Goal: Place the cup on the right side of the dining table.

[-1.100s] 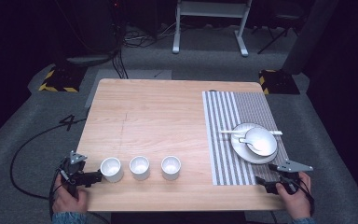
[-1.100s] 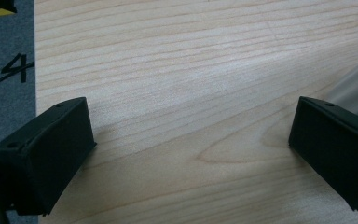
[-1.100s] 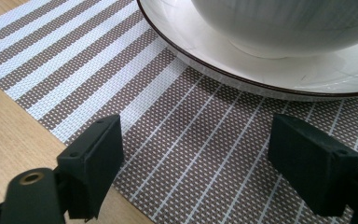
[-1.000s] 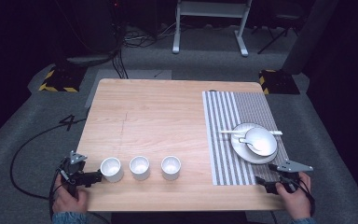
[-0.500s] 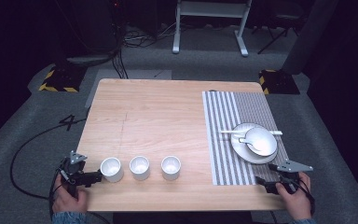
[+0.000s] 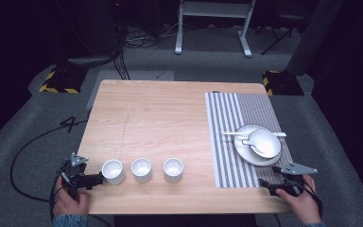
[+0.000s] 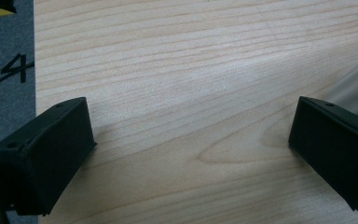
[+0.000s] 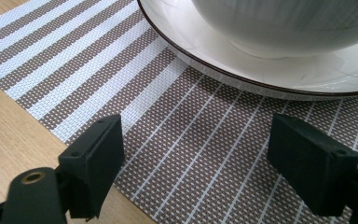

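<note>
a: left tool (image 6: 93, 179), at the near left corner of the desk (image 6: 160, 113), held by the left hand (image 6: 68, 198). what is its state?
b: jaws spread wide, nothing between them; in the left gripper view bare wood grain of the desk (image 7: 177, 84) fills the gap of the left tool (image 7: 189, 140). its tips sit just beside the left cup (image 6: 113, 171); whether they touch it cannot be told.

a: moving right along the near edge?
b: three white cups in a row: the left cup, the middle cup (image 6: 142, 169), the right cup (image 6: 173, 169). all upright, apart from one another.

a: next, the right part of the desk?
b: striped placemat (image 6: 227, 156), grey and white, running from the far edge almost to the near edge. on it stands a white plate (image 6: 246, 153) with a white bowl (image 6: 264, 143) on top. a white spoon (image 6: 238, 134) lies across the far side of the plate, handle pointing left.

a: and the right tool (image 6: 268, 185)?
b: at the near right corner, held by the right hand (image 6: 302, 203). in the right gripper view the right tool (image 8: 193, 154) has its jaws well apart and empty, over the placemat (image 8: 177, 140), with the plate (image 8: 205, 46) and bowl (image 8: 284, 23) just ahead, not touched.

a: off the desk?
b: grey floor (image 6: 38, 123) marked with a "4" (image 6: 71, 124), and a cable (image 6: 28, 146) trailing from the left tool.
</note>
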The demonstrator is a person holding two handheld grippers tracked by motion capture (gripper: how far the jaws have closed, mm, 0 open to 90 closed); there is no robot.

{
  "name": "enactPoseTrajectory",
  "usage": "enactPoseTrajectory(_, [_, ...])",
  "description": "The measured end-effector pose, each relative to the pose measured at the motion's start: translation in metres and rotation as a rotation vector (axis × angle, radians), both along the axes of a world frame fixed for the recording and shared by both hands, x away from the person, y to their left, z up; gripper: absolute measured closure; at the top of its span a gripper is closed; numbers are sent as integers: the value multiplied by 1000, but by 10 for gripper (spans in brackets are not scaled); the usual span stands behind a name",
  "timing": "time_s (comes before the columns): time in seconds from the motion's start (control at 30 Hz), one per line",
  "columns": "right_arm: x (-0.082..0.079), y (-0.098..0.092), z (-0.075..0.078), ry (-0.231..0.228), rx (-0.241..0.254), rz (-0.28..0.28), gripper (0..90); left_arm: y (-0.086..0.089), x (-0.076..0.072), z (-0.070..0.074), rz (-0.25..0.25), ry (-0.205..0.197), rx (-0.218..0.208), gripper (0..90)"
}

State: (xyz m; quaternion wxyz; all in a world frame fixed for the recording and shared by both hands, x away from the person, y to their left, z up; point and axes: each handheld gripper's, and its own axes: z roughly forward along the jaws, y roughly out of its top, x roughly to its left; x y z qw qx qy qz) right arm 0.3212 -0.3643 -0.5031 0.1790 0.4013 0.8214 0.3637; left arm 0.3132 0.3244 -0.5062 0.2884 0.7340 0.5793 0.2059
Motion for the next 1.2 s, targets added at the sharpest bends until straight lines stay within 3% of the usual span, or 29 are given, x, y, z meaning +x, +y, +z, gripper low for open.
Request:
enactPoseTrajectory(0.37, [-1,2,2,8,-3,-11,232,0,0,0,0,0,0,1])
enactPoseTrajectory(0.5, [-4,7,11,10,-5,24,263,0,0,0,0,0,0,1])
enactPoseTrajectory(0.93, [-10,31,55,43,29,50,278,0,0,0,0,0,0,1])
enactPoseTrajectory(1.2, [-6,49,93,4,19,83,243,0,0,0,1,0,0,1])
